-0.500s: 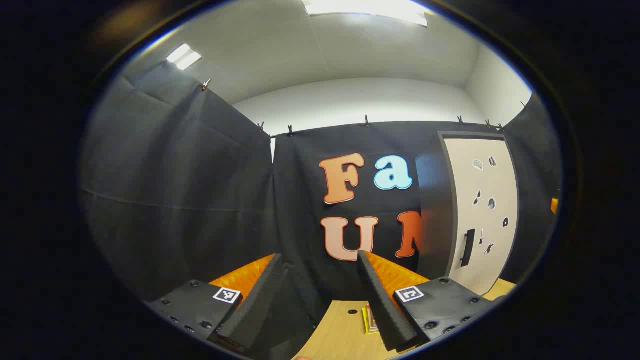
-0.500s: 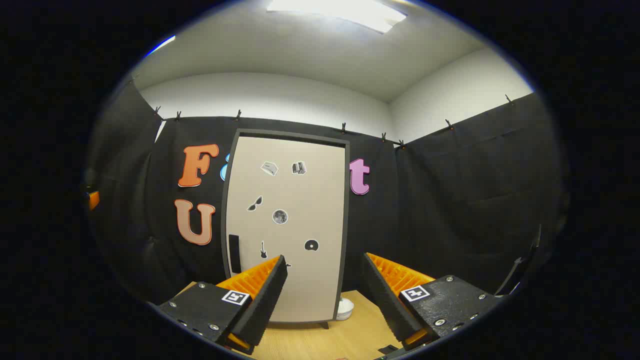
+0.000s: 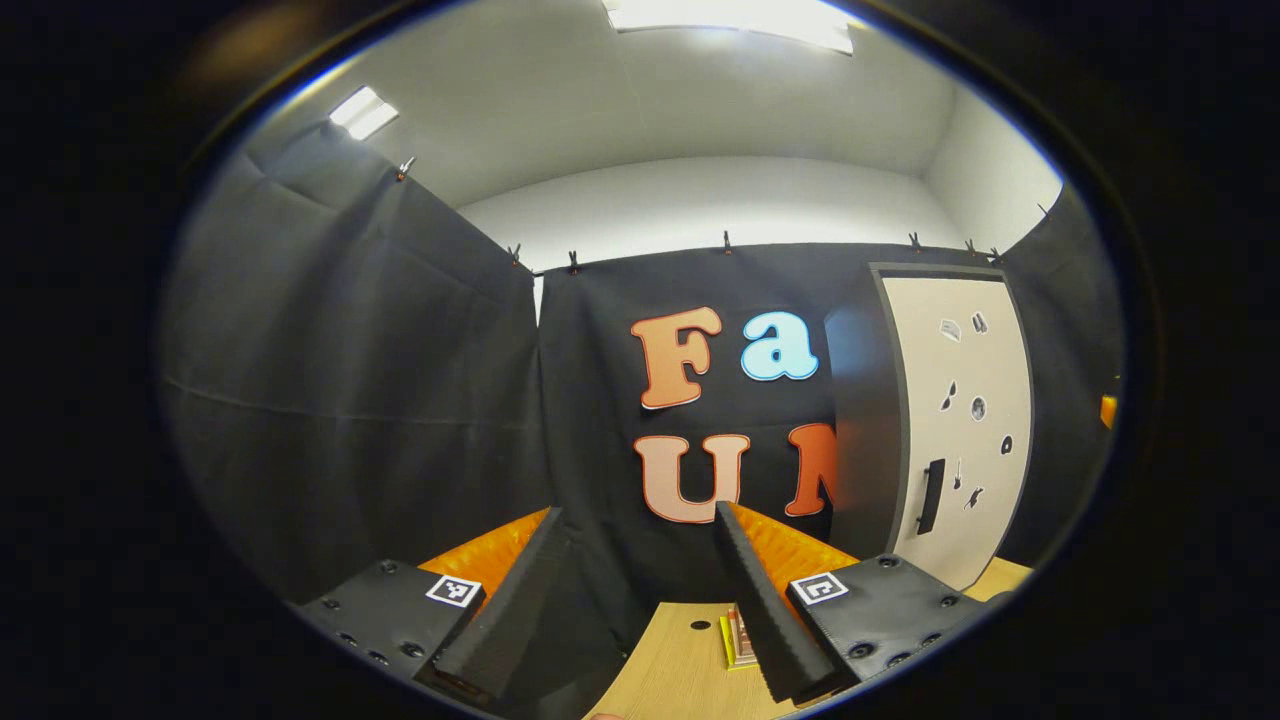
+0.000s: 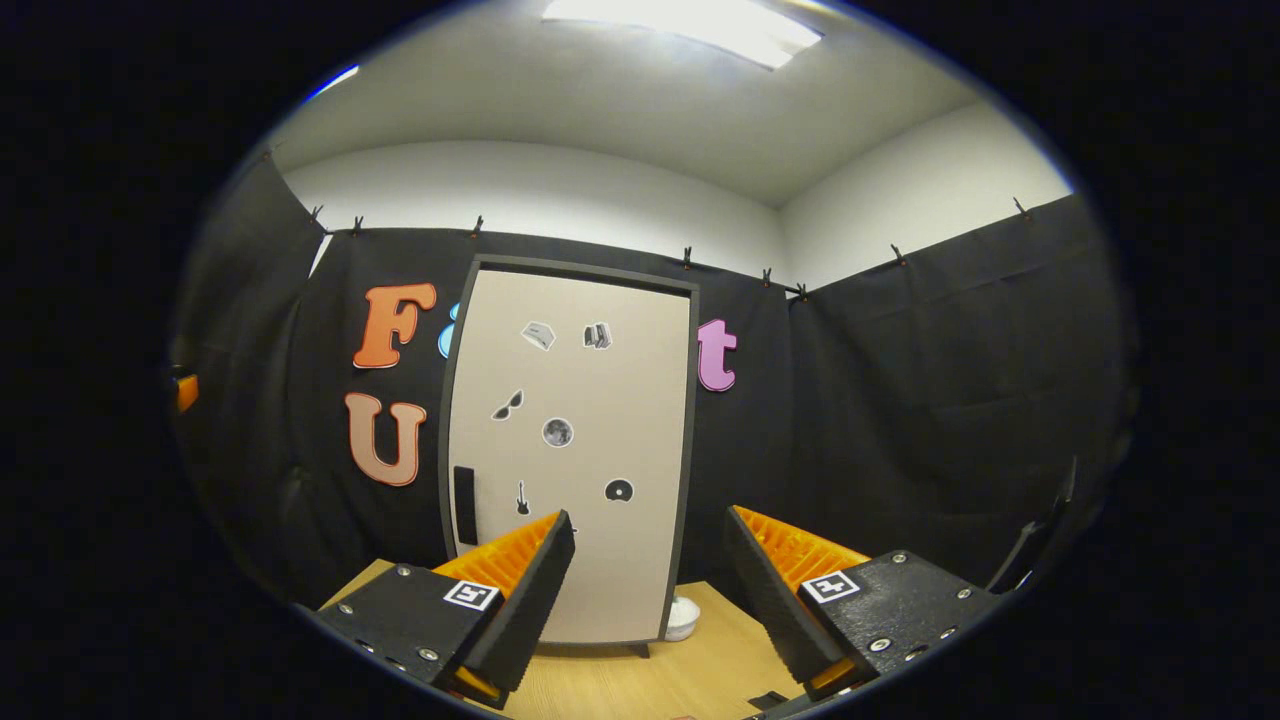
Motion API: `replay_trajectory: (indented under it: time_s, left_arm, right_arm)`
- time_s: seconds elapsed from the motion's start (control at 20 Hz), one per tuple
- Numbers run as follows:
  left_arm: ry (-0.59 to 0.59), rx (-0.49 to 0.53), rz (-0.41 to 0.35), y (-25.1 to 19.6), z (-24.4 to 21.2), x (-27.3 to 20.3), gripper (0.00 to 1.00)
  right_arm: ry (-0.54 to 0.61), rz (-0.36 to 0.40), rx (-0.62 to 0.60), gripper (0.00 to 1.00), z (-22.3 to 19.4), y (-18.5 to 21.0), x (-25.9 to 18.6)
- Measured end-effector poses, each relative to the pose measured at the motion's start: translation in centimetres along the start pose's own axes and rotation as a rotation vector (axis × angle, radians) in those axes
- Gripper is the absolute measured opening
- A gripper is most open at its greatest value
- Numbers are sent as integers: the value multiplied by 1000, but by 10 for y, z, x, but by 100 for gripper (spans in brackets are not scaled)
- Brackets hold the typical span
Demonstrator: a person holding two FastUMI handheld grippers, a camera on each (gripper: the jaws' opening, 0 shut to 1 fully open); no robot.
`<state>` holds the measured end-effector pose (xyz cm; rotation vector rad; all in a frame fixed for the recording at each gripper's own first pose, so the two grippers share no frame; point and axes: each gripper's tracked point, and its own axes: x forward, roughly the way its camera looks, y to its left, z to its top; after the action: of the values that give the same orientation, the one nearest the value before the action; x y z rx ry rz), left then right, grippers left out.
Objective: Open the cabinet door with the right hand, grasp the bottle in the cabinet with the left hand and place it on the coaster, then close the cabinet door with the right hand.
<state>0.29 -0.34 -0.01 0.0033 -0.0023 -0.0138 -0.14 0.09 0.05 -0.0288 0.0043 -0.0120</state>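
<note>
- Standing shut at the centre of the right gripper view, the cabinet door (image 4: pixel 570 450) is a pale beige panel in a dark frame, with small stickers (image 4: pixel 557 432) scattered over it and a dark vertical handle (image 4: pixel 464 505) near its lower left edge.
- The right gripper (image 4: pixel 645 580) fills the bottom of that view, its two fingers spread wide with bare space between them, holding nothing and well short of the door.
- A small white round object (image 4: pixel 682 617) sits on the wooden table (image 4: pixel 640 685) just beside the cabinet's lower right corner; what it is cannot be told.
- The left gripper view sees the same cabinet (image 3: pixel 955 420) from an angle at the right of the frame, so its dark side panel shows as well as the door face and handle.
- At the bottom of that view the left gripper (image 3: pixel 635 590) is likewise wide open and empty.
- Between and just behind its fingers lies a flat yellow-edged piece (image 3: pixel 738 640) on the table near a small dark hole (image 3: pixel 700 625); it may be the coaster, partly hidden by the right-hand finger.
- With the door closed, the bottle stays hidden behind it.
</note>
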Motion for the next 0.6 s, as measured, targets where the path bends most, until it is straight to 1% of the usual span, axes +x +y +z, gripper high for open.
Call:
replay_trajectory:
  time_s: [0.05,0.1,0.25,0.3,0.6]
  left_arm:
    - [-2,-1,1,1,1,0,96]
    - [-3,-2,1,1,1,0,99]
    - [-1,-11,1,2,-1,1,99]
    - [0,-12,2,3,-2,1,96]
    - [-2,-12,6,3,-2,4,96]
  right_arm:
    - [1,0,-1,94,0,1,0]
    - [1,2,0,95,1,1,1]
    - [-5,1,1,94,3,1,-2]
    - [-7,-1,1,94,4,0,-2]
    - [-3,-7,0,94,3,-1,-2]
